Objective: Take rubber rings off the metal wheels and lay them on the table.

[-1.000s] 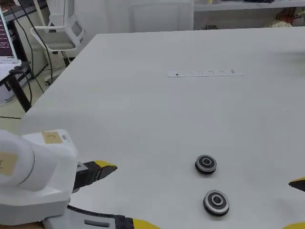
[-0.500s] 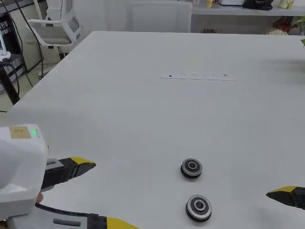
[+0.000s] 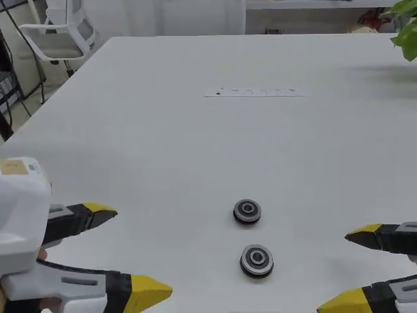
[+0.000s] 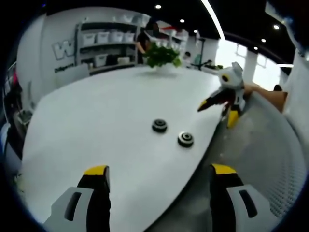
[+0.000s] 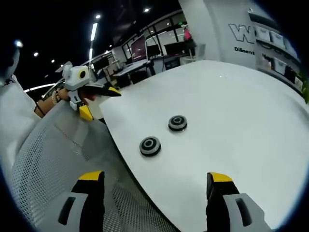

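Two metal wheels with black rubber rings lie flat on the white table [image 3: 195, 143]. The farther wheel [image 3: 247, 212] [image 4: 160, 125] [image 5: 177, 123] sits just behind the nearer wheel [image 3: 257, 260] [image 4: 185, 139] [image 5: 150, 146]. My left gripper [image 3: 130, 251] [image 4: 159, 175] is at the lower left, open, its yellow-tipped jaws pointing toward the wheels with nothing between them. At the lower right is my right gripper [image 3: 348, 268] [image 5: 155, 182], also open and empty, facing the wheels from the other side. Each gripper stands well apart from both wheels.
A strip of small printed marks [image 3: 255, 92] lies on the table farther back. A white office chair [image 3: 55, 29] stands off the far left corner, and green plant leaves [image 3: 407, 29] reach in at the far right. The near table edge runs just below the wheels.
The head camera has swung, so the whole scene shifts left and up. The right gripper has come further into view from the lower right. The wheels have not moved on the table.
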### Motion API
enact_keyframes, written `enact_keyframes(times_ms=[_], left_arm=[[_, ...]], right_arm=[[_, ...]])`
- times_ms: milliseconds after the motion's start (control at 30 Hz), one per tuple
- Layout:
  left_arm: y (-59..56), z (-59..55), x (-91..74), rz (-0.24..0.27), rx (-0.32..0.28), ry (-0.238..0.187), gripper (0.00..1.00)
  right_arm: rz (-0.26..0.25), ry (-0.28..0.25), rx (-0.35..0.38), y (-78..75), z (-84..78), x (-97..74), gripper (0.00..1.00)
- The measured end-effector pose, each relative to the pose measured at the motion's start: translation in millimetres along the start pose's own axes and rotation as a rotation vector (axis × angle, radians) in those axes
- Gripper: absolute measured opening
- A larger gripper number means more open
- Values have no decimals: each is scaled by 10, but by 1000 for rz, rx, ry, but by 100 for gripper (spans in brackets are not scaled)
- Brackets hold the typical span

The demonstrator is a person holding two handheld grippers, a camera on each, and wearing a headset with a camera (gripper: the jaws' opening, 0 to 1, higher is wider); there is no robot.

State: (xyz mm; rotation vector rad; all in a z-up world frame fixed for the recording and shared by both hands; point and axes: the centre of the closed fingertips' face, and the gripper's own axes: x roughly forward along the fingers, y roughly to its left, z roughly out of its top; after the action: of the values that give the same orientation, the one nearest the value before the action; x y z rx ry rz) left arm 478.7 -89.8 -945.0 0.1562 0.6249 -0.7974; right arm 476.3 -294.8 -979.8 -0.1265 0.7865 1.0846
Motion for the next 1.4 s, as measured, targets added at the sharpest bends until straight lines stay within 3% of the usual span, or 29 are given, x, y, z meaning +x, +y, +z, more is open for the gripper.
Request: enact_keyframes(times_ms=[533,733,833,1000,1100,1167,1400], left_arm=[[-21,69,-16,-10,-1,-41,85],[-53,87,-12,-33,-4,-50,84],[-106,147,-12,-68,-1,-72,84],[-142,187,-14,-87,61,-45,83],[-152,291,3,-91,105,-47,84],[-203,387,26,-121,146,-45,84],[-354,743,186,-187,275,-71,83]], right_arm=[[-2,-39,-29,0,67,-18,78],[5,-30,-46,5,47,-7,73],[11,-36,-56,18,62,-9,68],[10,-40,-93,39,112,-28,64],[20,-33,-121,68,169,-45,59],[24,-29,-136,79,229,-63,55],[14,-45,-221,64,611,-114,50]])
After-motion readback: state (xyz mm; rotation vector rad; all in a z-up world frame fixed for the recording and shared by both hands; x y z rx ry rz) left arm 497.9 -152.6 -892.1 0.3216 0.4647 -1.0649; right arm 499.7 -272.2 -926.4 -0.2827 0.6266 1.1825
